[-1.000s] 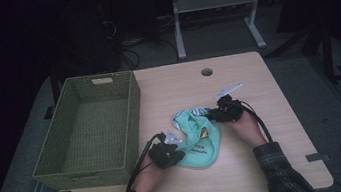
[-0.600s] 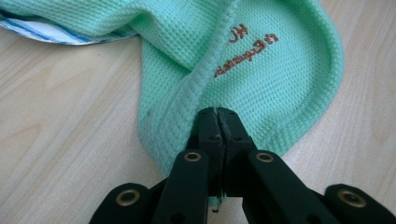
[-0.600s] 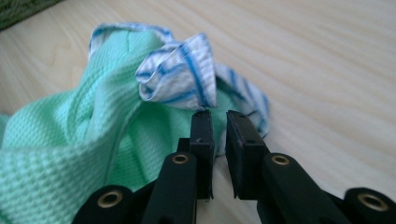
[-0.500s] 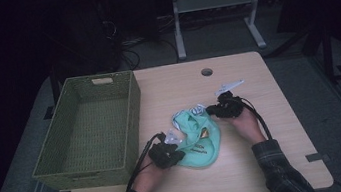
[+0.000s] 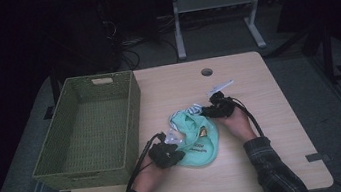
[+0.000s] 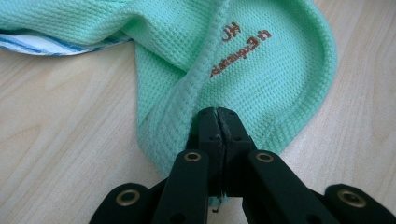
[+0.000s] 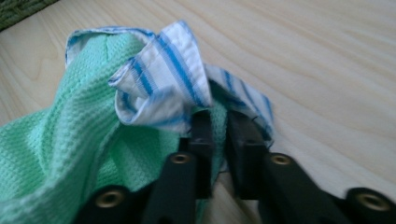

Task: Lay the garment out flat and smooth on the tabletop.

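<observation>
My left tool (image 5: 179, 151) has its jaws pressed tight together on the rounded hem of the green cloth (image 5: 196, 142). In the left gripper view that tool (image 6: 218, 116) bites the edge just below the brown stitched lettering (image 6: 238, 51), and the waffle weave bunches into a thick fold running up toward eleven o'clock.

My right tool (image 5: 209, 112) has just been closing, and its jaws now stand narrow with cloth pinched between them. In the right gripper view the tool (image 7: 218, 126) grips a strip of the green weave right where the blue-and-white striped lining (image 7: 163, 79) flips over, the striped flap standing up just above the jaws at about eleven o'clock.

The cloth (image 6: 261, 60) lies on the counter (image 5: 272, 112) a little toward six o'clock of its middle, stretched between my two tools: the left one at its seven o'clock edge, the right one at its one o'clock corner. It is crumpled in the middle, with the striped side (image 5: 191, 109) showing at the far end.

The green woven basket (image 5: 88, 133) stands at nine o'clock of the cloth, near it but not touching. A round hole (image 5: 206, 72) sits in the counter toward twelve o'clock.
</observation>
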Demonstrator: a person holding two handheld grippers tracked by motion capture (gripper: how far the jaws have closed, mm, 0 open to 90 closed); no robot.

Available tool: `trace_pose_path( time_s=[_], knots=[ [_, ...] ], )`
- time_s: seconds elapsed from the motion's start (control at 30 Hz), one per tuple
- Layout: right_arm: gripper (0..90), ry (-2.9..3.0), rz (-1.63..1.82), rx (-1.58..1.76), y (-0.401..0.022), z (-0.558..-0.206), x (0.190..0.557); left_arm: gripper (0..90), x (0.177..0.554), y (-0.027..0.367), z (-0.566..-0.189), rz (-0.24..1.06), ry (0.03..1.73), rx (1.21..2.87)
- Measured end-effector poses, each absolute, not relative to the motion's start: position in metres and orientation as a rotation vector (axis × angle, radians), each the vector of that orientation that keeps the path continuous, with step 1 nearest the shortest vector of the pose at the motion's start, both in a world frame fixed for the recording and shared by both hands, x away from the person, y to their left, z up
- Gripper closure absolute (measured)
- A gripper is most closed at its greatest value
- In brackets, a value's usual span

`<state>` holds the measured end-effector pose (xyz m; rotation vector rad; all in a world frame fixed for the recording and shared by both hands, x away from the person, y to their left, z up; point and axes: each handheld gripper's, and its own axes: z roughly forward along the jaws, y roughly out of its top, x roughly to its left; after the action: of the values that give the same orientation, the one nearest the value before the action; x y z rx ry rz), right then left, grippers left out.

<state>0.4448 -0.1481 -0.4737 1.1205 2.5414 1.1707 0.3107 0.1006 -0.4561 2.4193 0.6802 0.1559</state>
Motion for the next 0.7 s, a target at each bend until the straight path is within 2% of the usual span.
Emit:
trace_pose_path(
  time_s=[0.3, 0.7],
  knots=[
    [89.5, 2.502, 1.144, 1.121, -0.153, -0.464, 0.443, 88.6, 0.311, 0.101, -0.456, 0.160, 0.675, 2.427],
    [89.7, 2.418, 1.076, 1.189, -0.187, -0.454, 0.445, 89.0, 0.310, 0.100, -0.457, 0.159, 0.695, 2.404]
  ],
)
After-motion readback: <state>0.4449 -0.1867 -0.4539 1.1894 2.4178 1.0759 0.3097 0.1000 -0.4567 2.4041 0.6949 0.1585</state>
